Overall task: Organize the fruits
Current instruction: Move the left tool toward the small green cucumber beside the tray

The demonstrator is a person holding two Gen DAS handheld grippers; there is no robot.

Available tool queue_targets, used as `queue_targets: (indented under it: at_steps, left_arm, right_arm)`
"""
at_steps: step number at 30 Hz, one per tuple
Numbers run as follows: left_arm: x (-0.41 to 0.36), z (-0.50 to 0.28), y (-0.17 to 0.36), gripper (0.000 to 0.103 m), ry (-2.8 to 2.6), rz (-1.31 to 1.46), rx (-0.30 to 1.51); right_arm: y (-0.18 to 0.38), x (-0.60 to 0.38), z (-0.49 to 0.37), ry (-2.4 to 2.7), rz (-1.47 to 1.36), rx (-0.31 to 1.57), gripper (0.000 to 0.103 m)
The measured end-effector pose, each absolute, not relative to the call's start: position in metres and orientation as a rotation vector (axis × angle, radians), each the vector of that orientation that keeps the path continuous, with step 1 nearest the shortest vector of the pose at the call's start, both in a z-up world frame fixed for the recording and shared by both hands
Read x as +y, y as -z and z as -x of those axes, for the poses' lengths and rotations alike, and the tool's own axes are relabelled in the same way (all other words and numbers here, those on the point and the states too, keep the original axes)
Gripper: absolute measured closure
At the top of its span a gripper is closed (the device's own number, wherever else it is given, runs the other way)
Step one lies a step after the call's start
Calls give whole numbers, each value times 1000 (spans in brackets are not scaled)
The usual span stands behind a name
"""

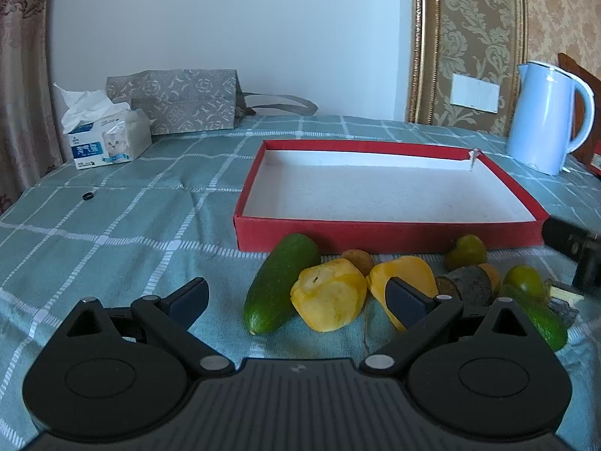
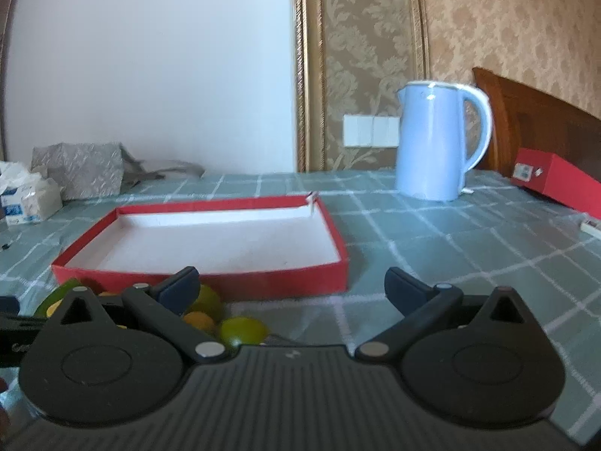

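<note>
Left wrist view: left claw [image 1: 296, 297] wide apart w/ nothing in it, cucumber [image 1: 277, 282] & yellow fruit [image 1: 329, 294] just ahead, red tray [image 1: 387, 233] behind; right claw [image 2: 292, 288] apart too.

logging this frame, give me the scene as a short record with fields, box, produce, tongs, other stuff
box: red box, white inside, nothing in it
produce: cucumber, two yellow pieces, green fruits, all on the cloth in front of the box
left tongs: open, holding nothing, by the cucumber and yellow pieces
right tongs: open, holding nothing, facing the box
kettle: blue kettle, upright, behind the box to the right
tissues: tissue pack, far left
bag: grey bag, against the wall
task state: nothing placed in the box yet
</note>
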State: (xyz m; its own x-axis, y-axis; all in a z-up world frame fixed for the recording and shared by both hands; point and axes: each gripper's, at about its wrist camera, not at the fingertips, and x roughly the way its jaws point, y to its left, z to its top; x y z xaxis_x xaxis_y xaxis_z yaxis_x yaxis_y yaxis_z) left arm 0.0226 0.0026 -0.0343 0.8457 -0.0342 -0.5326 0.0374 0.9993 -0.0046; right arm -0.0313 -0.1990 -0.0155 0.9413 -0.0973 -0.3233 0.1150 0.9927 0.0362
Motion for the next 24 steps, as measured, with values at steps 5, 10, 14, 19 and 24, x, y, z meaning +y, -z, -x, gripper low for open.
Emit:
queue_targets:
  at_steps: [5, 10, 14, 19, 24]
  left_arm:
    - [7, -18, 37, 2, 53, -20, 566]
    - [14, -12, 38, 2, 87, -21, 563]
    - [16, -15, 38, 2, 102, -28, 575]
    - [23, -24, 38, 2, 125, 9, 609]
    - [29, -28, 37, 2, 140, 15, 615]
  right_arm:
    - [13, -210, 34, 117, -76, 308, 0]
    - [13, -214, 36, 119, -70, 303, 0]
    - [13, -219, 36, 122, -85, 306, 0]
    - [14, -220, 36, 120, -101, 313, 0]
    - [14, -220, 36, 117, -106, 314, 0]
